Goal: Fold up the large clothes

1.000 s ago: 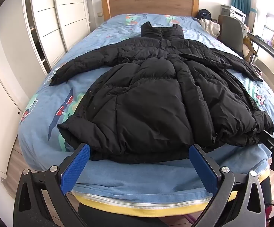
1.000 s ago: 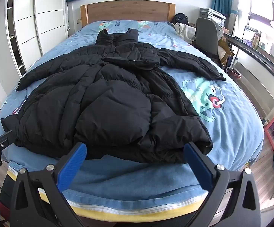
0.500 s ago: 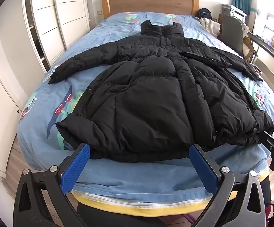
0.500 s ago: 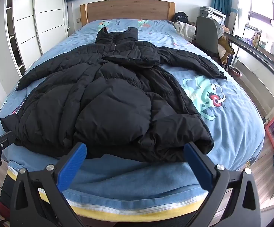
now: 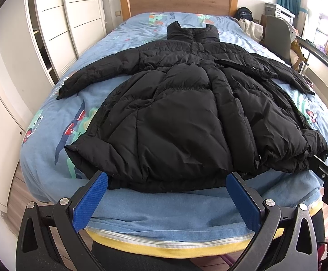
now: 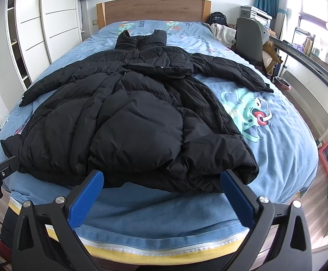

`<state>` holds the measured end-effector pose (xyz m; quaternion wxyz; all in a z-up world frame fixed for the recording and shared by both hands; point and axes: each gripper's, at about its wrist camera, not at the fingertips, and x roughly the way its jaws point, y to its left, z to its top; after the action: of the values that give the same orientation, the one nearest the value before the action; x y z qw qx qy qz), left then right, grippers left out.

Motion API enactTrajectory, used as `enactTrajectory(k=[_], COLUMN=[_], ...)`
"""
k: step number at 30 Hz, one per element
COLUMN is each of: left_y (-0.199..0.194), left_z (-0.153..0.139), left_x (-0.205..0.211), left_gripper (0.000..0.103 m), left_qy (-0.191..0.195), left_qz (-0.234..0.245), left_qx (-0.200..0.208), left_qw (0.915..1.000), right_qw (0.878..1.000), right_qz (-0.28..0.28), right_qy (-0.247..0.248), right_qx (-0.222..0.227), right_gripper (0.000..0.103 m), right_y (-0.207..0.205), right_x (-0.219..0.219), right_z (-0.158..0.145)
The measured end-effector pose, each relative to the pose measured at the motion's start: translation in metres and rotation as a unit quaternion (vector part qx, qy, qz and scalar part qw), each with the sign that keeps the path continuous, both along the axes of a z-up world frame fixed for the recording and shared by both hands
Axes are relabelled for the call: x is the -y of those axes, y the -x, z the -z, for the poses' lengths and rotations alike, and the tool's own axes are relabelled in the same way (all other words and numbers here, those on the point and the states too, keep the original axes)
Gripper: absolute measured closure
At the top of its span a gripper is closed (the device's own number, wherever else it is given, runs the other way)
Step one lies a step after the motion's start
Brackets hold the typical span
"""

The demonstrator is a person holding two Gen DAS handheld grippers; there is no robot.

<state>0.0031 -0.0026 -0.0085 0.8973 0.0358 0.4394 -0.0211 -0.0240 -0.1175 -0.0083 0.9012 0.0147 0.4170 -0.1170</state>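
A long black puffer coat (image 5: 182,117) lies spread on a bed with a blue cartoon-print cover (image 5: 50,122), collar toward the headboard, both sleeves stretched out sideways, hem at the near edge. It also shows in the right wrist view (image 6: 127,126). My left gripper (image 5: 167,194) is open and empty, just short of the hem near its left half. My right gripper (image 6: 161,192) is open and empty, just short of the hem's right half. Each gripper's tip shows at the edge of the other's view.
White wardrobes (image 5: 73,22) stand along the bed's left side. A wooden headboard (image 5: 177,2) is at the far end. A grey chair (image 6: 249,38), a desk rail and clutter line the right side. Wooden floor (image 6: 322,180) runs beside the bed.
Both grippers have crept slightly forward and the view has tilted a little, so the coat sits lower in view. The coat has not moved and both grippers stay open.
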Motion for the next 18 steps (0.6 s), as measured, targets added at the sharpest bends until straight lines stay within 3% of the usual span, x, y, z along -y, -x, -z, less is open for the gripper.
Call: enactTrajectory(k=[18], left_y=[-0.0051], left_z=[0.0023], left_x=[0.0014], left_gripper=[0.000], left_qy=[0.004], left_qz=[-0.001], left_qx=[-0.004], left_qw=[1.0000], right_qw=[1.000], right_qz=[0.002], right_qy=[-0.012], right_qx=[-0.003], right_gripper=[0.000], right_y=[-0.0048], right_x=[0.0061], right_z=[0.0015])
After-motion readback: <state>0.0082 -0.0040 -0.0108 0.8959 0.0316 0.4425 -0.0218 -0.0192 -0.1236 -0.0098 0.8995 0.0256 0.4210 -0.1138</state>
